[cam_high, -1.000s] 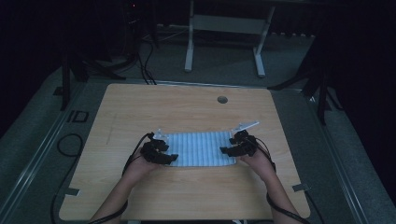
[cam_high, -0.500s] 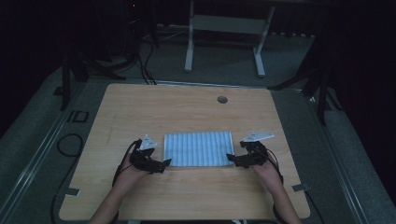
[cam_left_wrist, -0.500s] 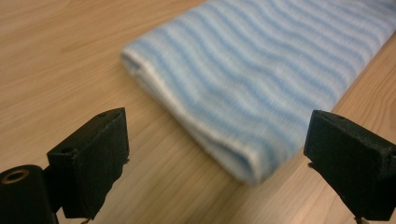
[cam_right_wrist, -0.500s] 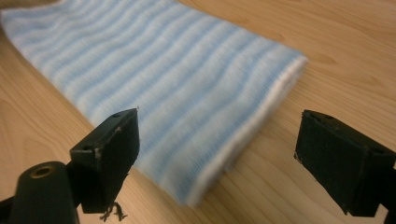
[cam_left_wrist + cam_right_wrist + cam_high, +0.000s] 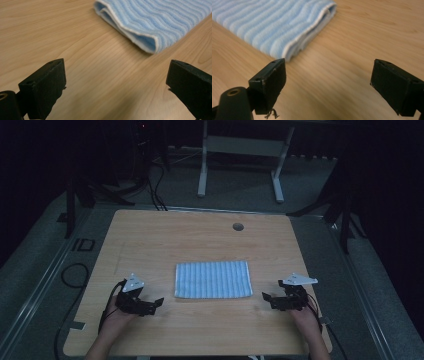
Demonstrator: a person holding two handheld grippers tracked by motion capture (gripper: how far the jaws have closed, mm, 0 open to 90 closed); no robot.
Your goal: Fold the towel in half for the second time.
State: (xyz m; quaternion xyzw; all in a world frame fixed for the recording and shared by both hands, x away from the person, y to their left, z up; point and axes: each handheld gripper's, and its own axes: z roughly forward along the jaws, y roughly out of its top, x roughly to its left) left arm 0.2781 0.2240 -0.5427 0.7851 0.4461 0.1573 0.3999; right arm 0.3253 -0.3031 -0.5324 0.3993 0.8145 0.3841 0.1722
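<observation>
A folded blue-and-white striped cloth [image 5: 213, 279] lies flat in the middle of the wooden table [image 5: 200, 235]. My left gripper [image 5: 159, 302] rests low over the table to the cloth's left, apart from it. Its jaws have just been opening and stand wide with nothing between them. In the left gripper view [image 5: 115, 85] the cloth's folded corner [image 5: 150, 30] lies ahead. My right gripper [image 5: 266, 298] sits to the cloth's right, also clear of it, jaws wide after opening. Ahead of the right gripper [image 5: 328, 83] lies the cloth's edge [image 5: 294, 37] at upper left.
A small round hole [image 5: 238, 226] marks the table's far side. Beyond the table stand a white frame [image 5: 240, 155] and dark stands on the floor, with cables [image 5: 75, 275] at the left edge. Bare wood surrounds the cloth.
Both grippers let go of the cloth's ends and drew outward and toward the near edge, left going left, right going right. The cloth stays flat and folded.
</observation>
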